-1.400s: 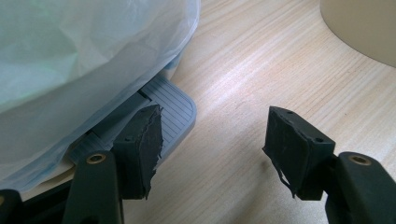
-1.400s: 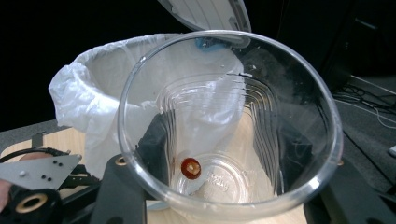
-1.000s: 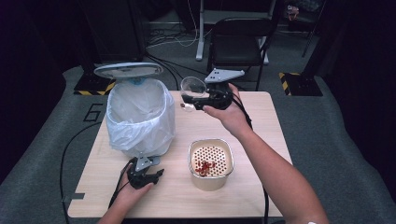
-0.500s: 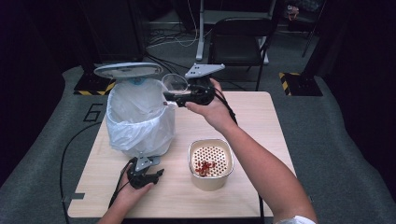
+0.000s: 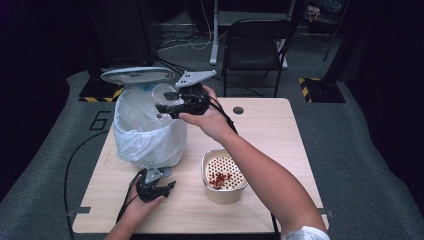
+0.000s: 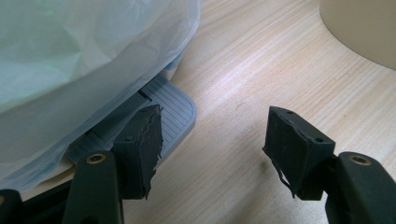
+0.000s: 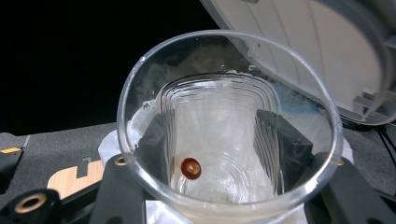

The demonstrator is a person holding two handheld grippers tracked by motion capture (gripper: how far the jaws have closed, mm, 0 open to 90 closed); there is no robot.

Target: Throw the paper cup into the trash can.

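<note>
We find the right gripper [image 5: 167, 106] raised over the mouth of the bin [image 5: 145, 135], which stands at the far left of the tabletop [image 5: 280, 130]. Its fingers [image 7: 156, 144] are clamped on a clear glass cup [image 7: 229, 126], one on either side of the cup's wall. The cup is held tipped, its mouth toward the gripper's camera. A single small red piece [image 7: 191, 168] lies inside it near the bottom. The bin's lid [image 5: 137, 76] stands open just beside the cup, and a pale plastic liner [image 5: 150, 142] hangs over the bin's rim.

We note the left gripper [image 5: 152, 187] low at the near foot of the bin, resting at the tabletop. Its fingers [image 6: 142, 149] stand apart with nothing between them but bare wood. The left finger lies on or just over the grey ribbed pedal [image 6: 170, 112] that juts from under the liner; we cannot tell whether it presses.

A beige perforated container [image 5: 225, 175] stands near right of the bin, with red pieces [image 5: 220, 179] on its strainer top, well apart from the cup.
</note>
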